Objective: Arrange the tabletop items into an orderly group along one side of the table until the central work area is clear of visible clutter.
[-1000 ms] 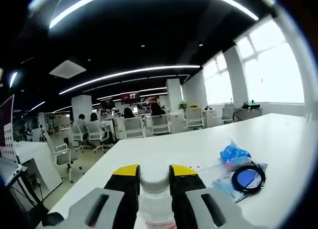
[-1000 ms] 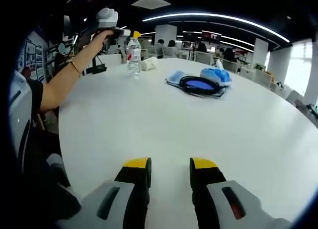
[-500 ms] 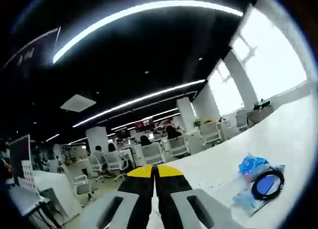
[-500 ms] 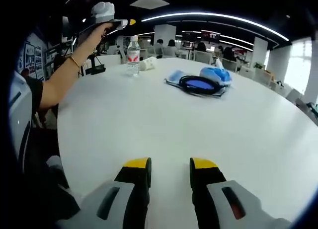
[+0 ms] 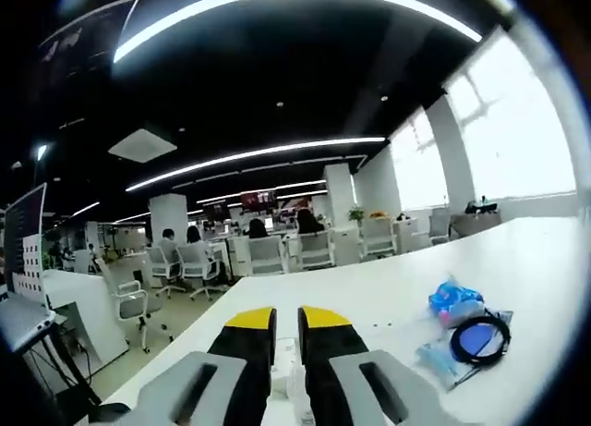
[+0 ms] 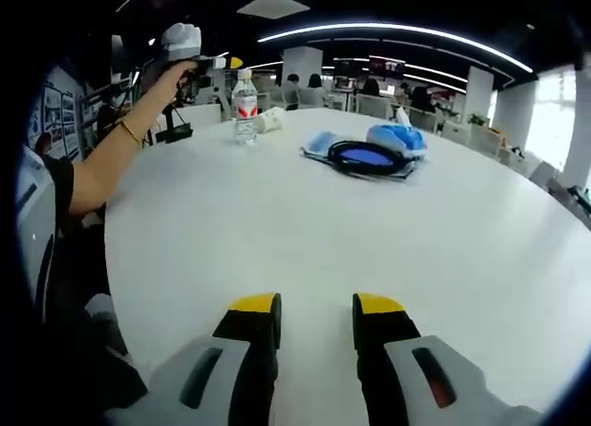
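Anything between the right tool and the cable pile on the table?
Nothing visible. From the right tool, bare white table runs straight up to the black cable coil on blue packets. The water bottle stands off to the left near the far edge, out of that line.

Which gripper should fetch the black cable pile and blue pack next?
Probably the right gripper: open, empty, facing the black cable and blue pack across bare table. The left gripper is off by the bottle.
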The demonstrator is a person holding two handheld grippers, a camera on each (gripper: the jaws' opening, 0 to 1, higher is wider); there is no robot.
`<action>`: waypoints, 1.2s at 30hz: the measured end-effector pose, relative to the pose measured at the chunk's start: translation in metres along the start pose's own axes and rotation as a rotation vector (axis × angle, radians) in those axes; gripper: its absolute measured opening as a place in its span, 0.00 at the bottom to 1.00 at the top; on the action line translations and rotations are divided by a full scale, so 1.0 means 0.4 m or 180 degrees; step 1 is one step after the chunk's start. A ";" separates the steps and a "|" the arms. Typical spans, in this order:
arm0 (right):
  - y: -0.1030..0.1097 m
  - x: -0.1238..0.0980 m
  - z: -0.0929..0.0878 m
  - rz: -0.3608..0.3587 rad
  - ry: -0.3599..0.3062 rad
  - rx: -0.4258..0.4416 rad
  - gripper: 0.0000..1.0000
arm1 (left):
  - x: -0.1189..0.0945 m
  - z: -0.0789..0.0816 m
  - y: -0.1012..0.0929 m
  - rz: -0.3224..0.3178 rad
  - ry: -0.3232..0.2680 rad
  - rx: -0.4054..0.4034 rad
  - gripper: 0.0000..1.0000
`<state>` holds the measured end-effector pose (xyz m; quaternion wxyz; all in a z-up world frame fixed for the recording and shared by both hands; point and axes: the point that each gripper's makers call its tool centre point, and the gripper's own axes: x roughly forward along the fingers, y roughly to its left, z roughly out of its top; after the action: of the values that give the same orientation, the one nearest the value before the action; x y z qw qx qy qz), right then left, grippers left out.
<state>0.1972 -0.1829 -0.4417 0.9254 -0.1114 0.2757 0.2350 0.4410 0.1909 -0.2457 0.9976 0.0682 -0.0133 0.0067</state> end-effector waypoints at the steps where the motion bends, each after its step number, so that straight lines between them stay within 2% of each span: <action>1: 0.007 0.002 -0.003 0.0024 0.0006 -0.0001 0.29 | 0.000 0.000 0.000 0.0004 0.0001 -0.0003 0.10; 7: 0.010 -0.002 -0.008 0.0047 0.0003 0.0012 0.29 | -0.014 -0.019 -0.002 0.0033 0.0044 -0.0008 0.11; 15: 0.011 -0.002 -0.011 0.0054 0.0010 0.0016 0.29 | -0.020 -0.023 0.001 0.0025 0.0039 -0.0060 0.18; 19: 0.014 -0.001 -0.010 0.0061 0.0007 0.0018 0.29 | -0.026 -0.026 -0.008 -0.0003 0.0050 -0.0096 0.27; 28: 0.020 -0.005 -0.009 0.0089 -0.0009 0.0006 0.29 | -0.042 -0.025 -0.033 0.0001 0.0016 -0.0155 0.35; 34: 0.020 -0.011 -0.011 0.0092 -0.0015 0.0004 0.29 | -0.054 -0.054 -0.054 -0.0022 0.0074 -0.0138 0.37; 36: 0.021 -0.014 -0.012 0.0095 -0.0022 0.0000 0.29 | -0.054 -0.061 -0.056 -0.0029 0.0093 -0.0136 0.41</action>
<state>0.1867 -0.1794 -0.4430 0.9227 -0.1064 0.2742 0.2492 0.4203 0.1716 -0.2734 0.9989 0.0468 0.0014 0.0028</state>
